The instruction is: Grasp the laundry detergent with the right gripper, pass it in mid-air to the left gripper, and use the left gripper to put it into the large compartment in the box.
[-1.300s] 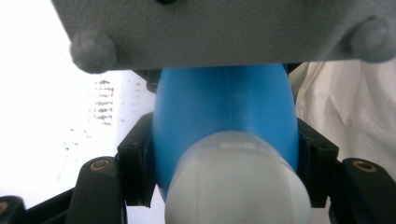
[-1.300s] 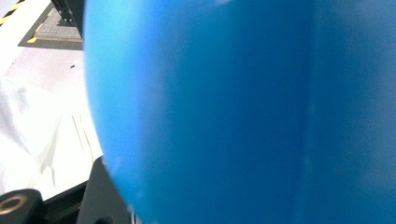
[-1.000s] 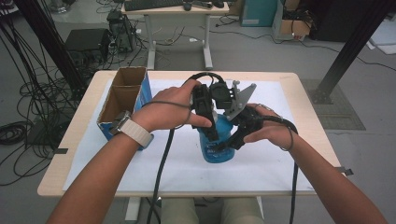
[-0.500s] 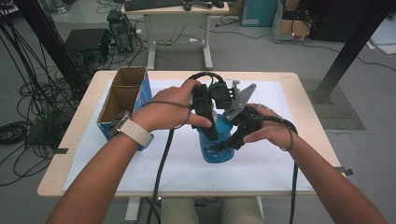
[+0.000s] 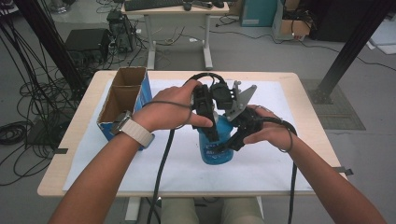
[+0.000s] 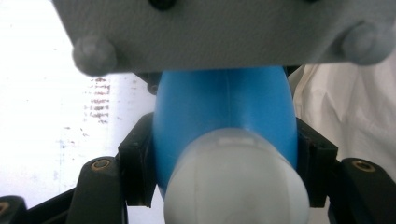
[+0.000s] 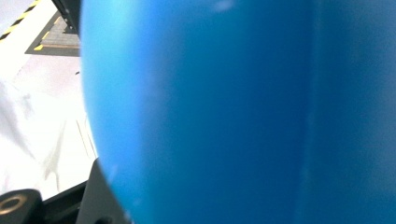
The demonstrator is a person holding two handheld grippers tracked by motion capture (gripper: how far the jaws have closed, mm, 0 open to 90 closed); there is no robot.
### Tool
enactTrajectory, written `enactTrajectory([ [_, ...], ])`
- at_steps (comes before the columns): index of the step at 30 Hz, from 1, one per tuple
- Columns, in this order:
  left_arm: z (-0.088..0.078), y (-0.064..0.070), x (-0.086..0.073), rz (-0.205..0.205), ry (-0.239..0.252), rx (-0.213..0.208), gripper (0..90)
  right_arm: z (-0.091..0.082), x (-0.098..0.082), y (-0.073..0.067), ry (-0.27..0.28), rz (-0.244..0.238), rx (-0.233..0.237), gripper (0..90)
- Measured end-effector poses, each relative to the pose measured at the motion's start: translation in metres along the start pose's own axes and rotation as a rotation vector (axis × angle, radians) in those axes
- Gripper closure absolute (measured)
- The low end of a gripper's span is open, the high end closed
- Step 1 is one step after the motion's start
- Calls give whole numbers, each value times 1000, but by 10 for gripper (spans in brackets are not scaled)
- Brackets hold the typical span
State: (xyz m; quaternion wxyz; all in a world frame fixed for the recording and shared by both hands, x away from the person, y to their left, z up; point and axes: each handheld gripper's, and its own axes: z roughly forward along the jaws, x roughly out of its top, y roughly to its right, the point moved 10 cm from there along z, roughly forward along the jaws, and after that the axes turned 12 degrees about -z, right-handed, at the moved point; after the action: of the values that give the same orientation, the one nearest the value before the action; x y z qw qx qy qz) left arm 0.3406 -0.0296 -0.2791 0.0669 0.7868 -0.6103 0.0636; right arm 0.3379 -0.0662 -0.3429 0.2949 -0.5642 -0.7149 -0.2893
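Near the table's middle, left gripper and right gripper both clamp a smooth, probably slippery blue bottle, best held at its narrower upper body.

A pale wooden table stands on a grey floor, a white sheet spread over its top. Behind it sits a second desk with white legs. Black cables sprawl across the floor at the left. A dark post slants at the right.
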Motion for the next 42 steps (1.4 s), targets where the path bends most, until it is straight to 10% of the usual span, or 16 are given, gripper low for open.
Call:
enactTrajectory([
  [6,3,1,-2,-26,6,4,376,5,-6,-2,48,-20,20,209],
  [12,-2,-4,-11,-30,-29,12,376,-16,-27,-5,86,76,-15,54],
  [23,-18,-17,-16,-141,-16,57,375,-48,-61,-5,-51,95,-70,35],
  [42,-70,-63,-43,-587,34,151,375,-102,-97,-1,-233,53,-136,33],
])
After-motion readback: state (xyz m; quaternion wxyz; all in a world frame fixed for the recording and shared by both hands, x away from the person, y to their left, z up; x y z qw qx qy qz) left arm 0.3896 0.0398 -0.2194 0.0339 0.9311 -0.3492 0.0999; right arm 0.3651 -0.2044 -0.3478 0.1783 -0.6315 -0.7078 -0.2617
